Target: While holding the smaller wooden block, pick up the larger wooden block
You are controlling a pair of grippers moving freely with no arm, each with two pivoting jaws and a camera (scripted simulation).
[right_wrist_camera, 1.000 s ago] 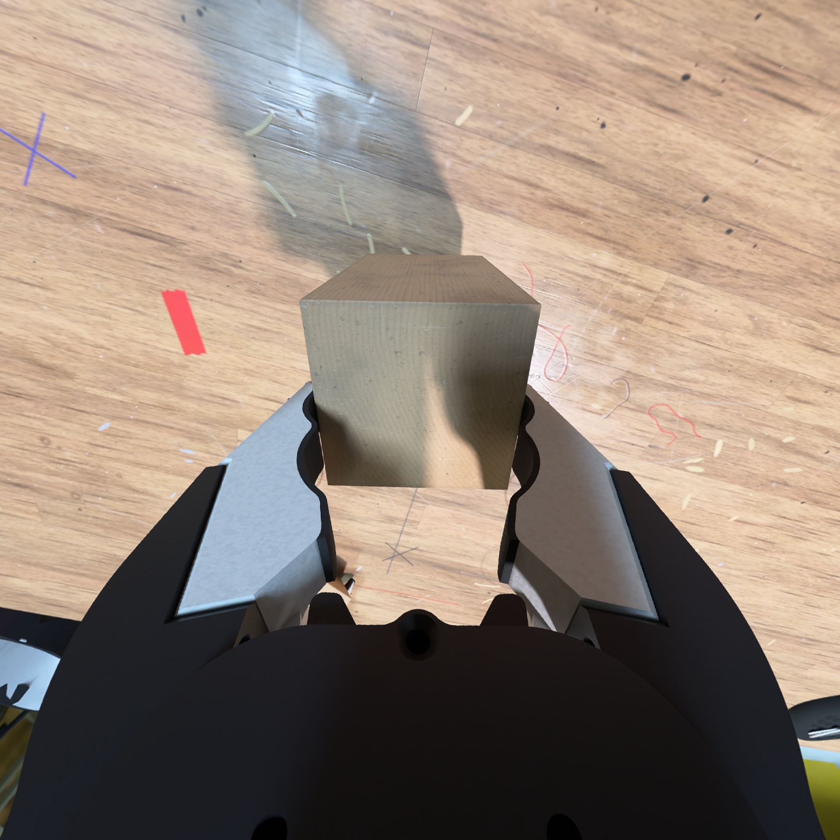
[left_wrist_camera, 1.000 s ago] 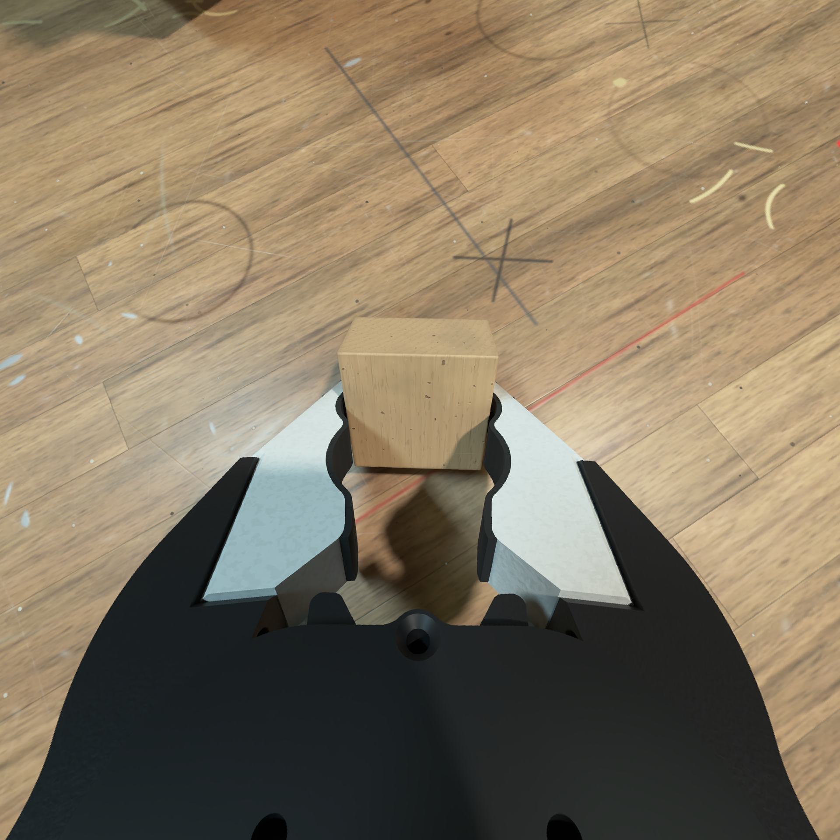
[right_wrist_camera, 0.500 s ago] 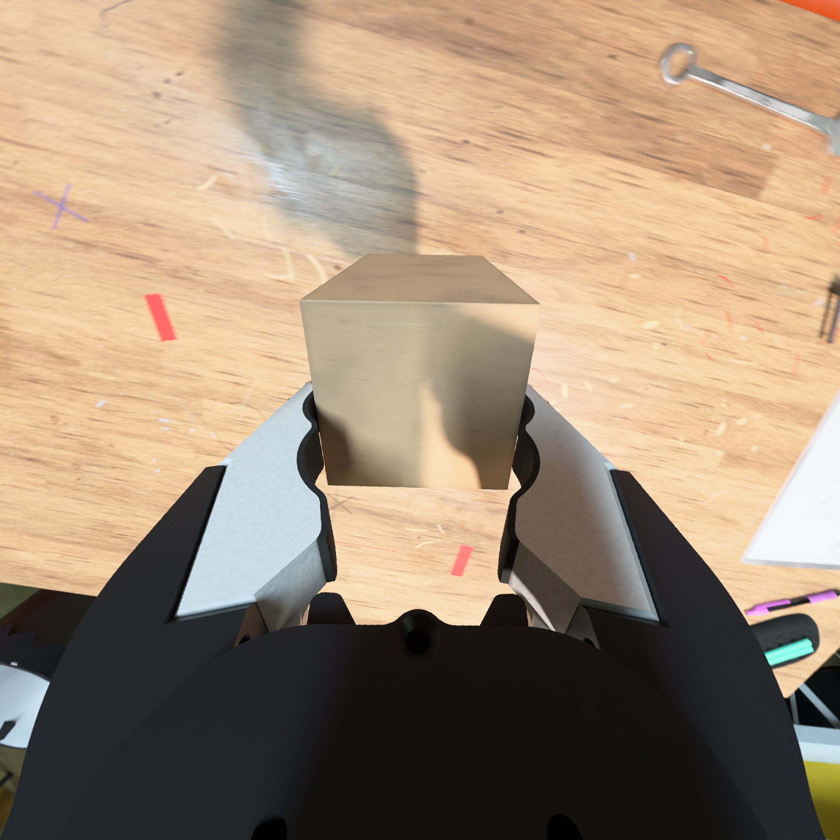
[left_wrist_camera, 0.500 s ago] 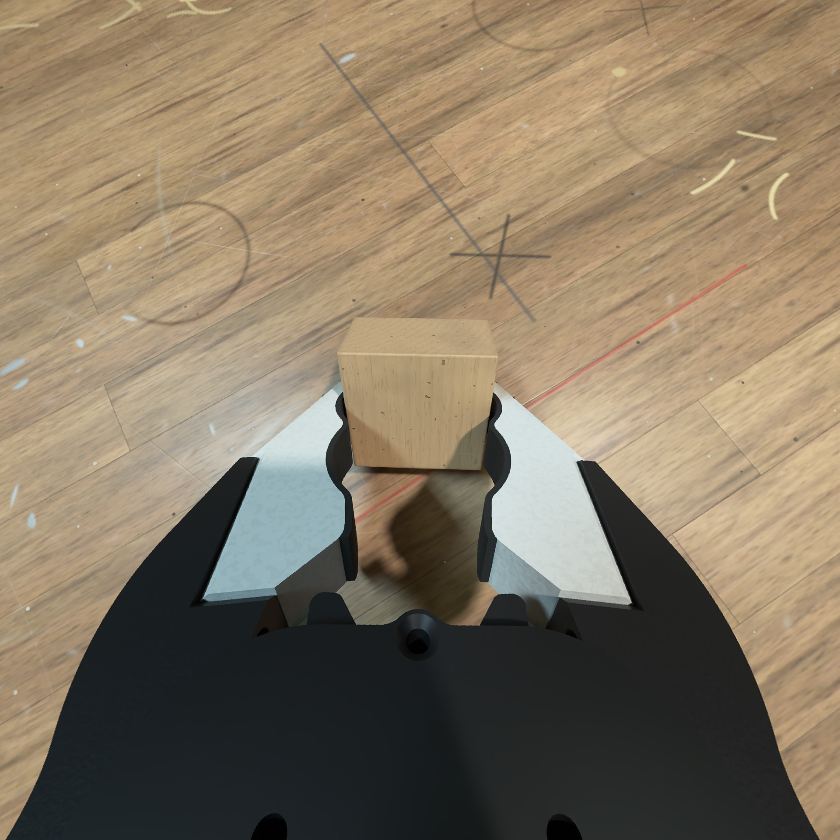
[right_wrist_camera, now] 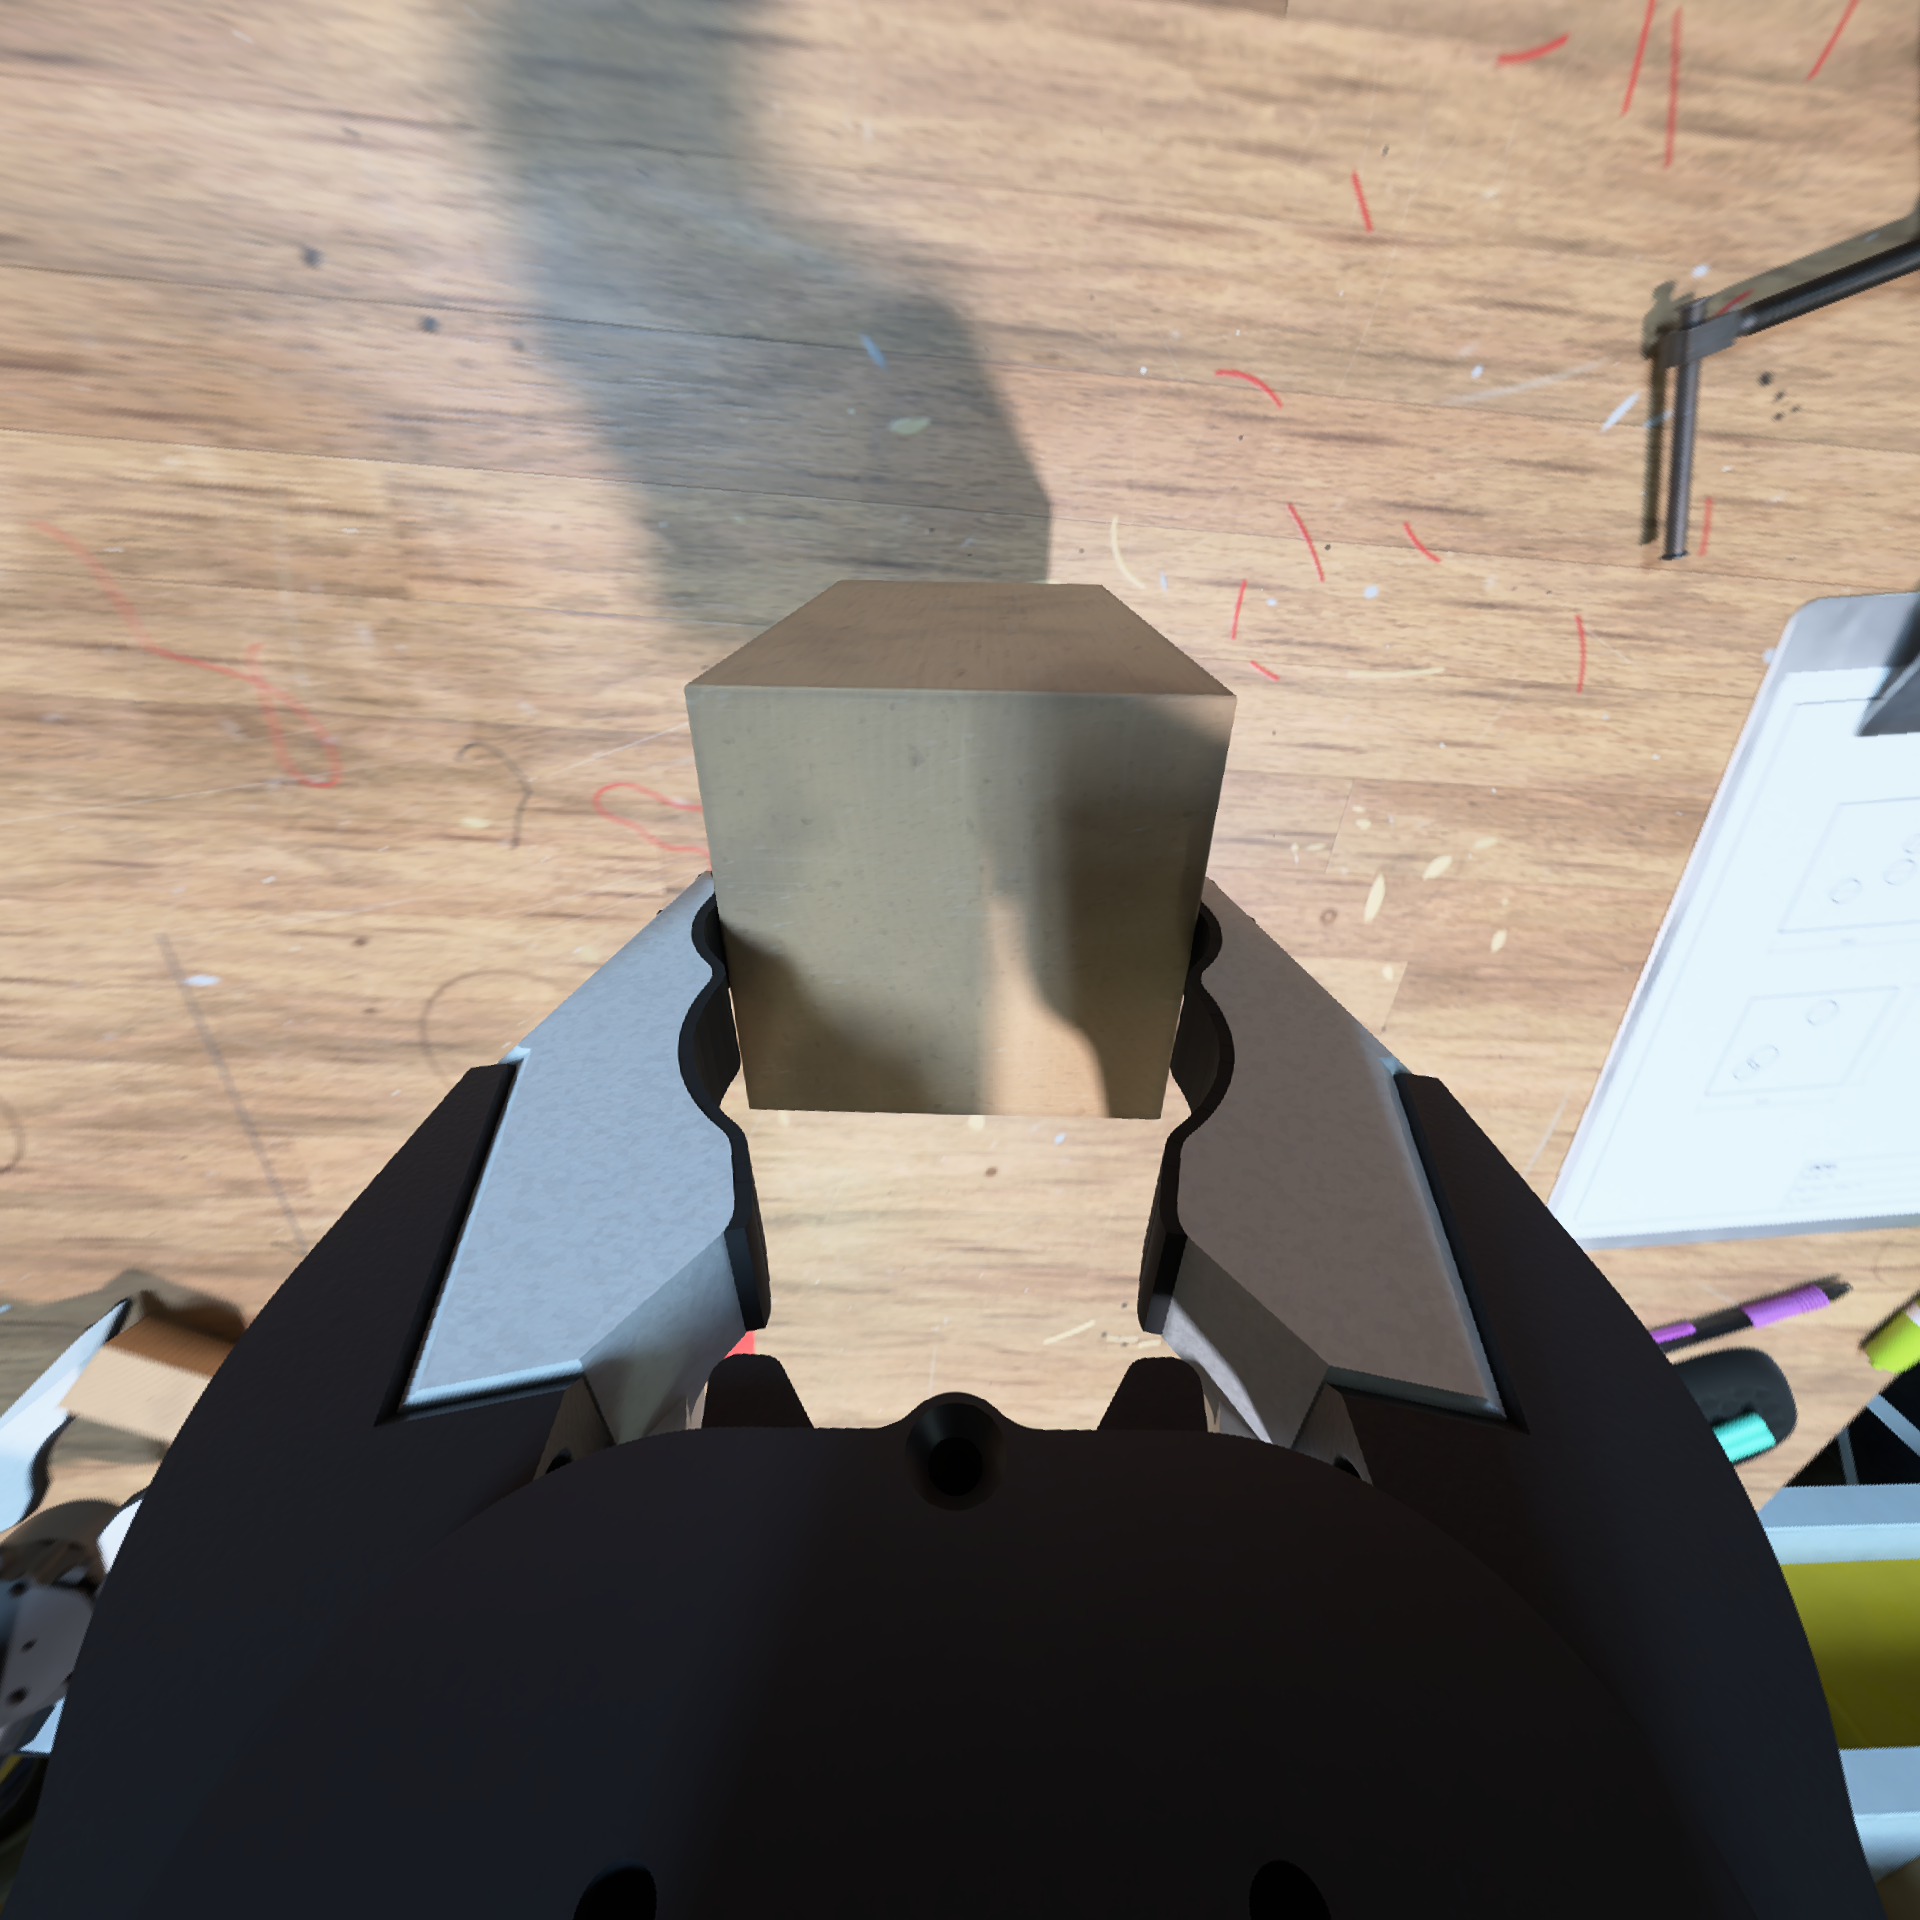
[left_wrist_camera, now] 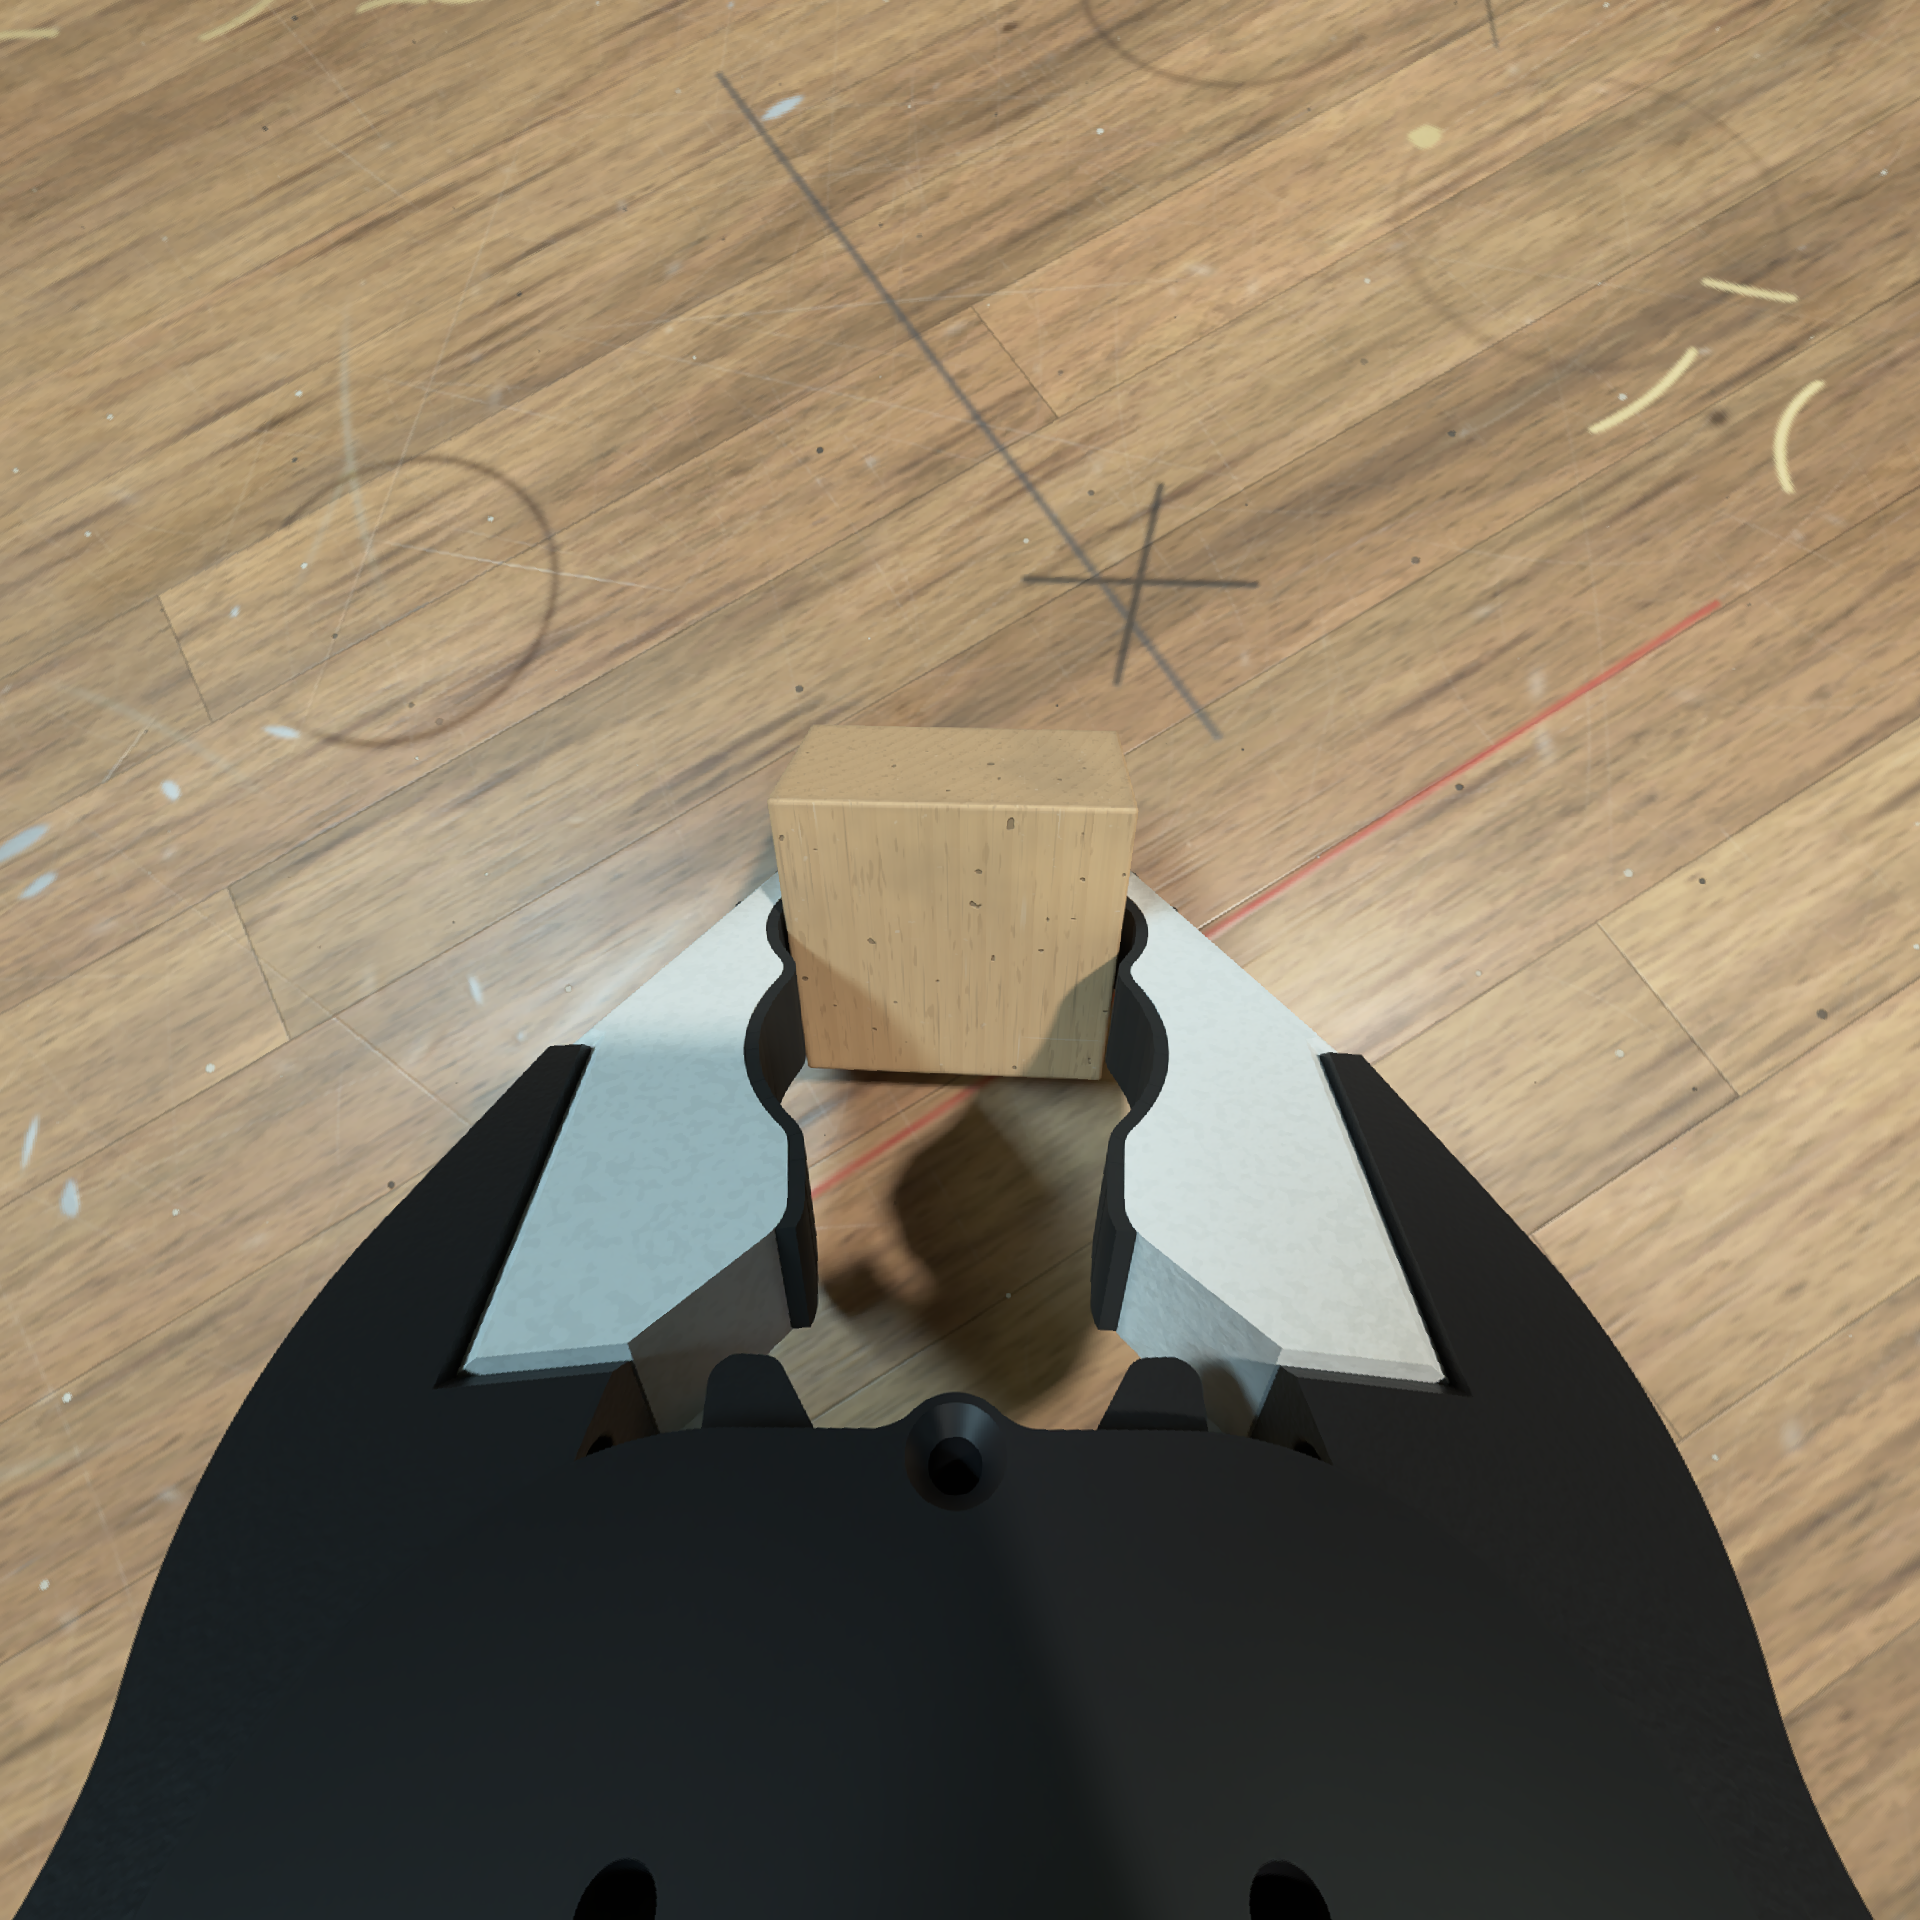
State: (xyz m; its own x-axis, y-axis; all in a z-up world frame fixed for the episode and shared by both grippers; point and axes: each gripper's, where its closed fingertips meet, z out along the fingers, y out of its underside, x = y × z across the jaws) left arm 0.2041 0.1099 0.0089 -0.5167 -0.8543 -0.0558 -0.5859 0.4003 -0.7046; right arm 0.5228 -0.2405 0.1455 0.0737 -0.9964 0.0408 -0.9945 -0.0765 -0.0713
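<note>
In the left wrist view, my left gripper (left_wrist_camera: 954,940) is shut on the smaller wooden block (left_wrist_camera: 951,914), a pale cube held between the fingertips just above the wooden tabletop (left_wrist_camera: 520,312). In the right wrist view, my right gripper (right_wrist_camera: 954,935) is shut on the larger wooden block (right_wrist_camera: 956,862), a bigger cube in shade, held well above the tabletop (right_wrist_camera: 312,468). Each block sits square between its two fingers. Neither gripper shows in the other's view.
In the right wrist view, a white sheet on a clipboard (right_wrist_camera: 1787,935) lies at the right, a dark metal tool (right_wrist_camera: 1683,416) beyond it, markers (right_wrist_camera: 1745,1320) near the table edge, and clutter (right_wrist_camera: 94,1371) at the lower left. Pencil and red marks cross the wood.
The right gripper has kept moving with the larger block: the table below has shifted, and the paper and dark tool have come closer. The left gripper with the smaller block has barely moved.
</note>
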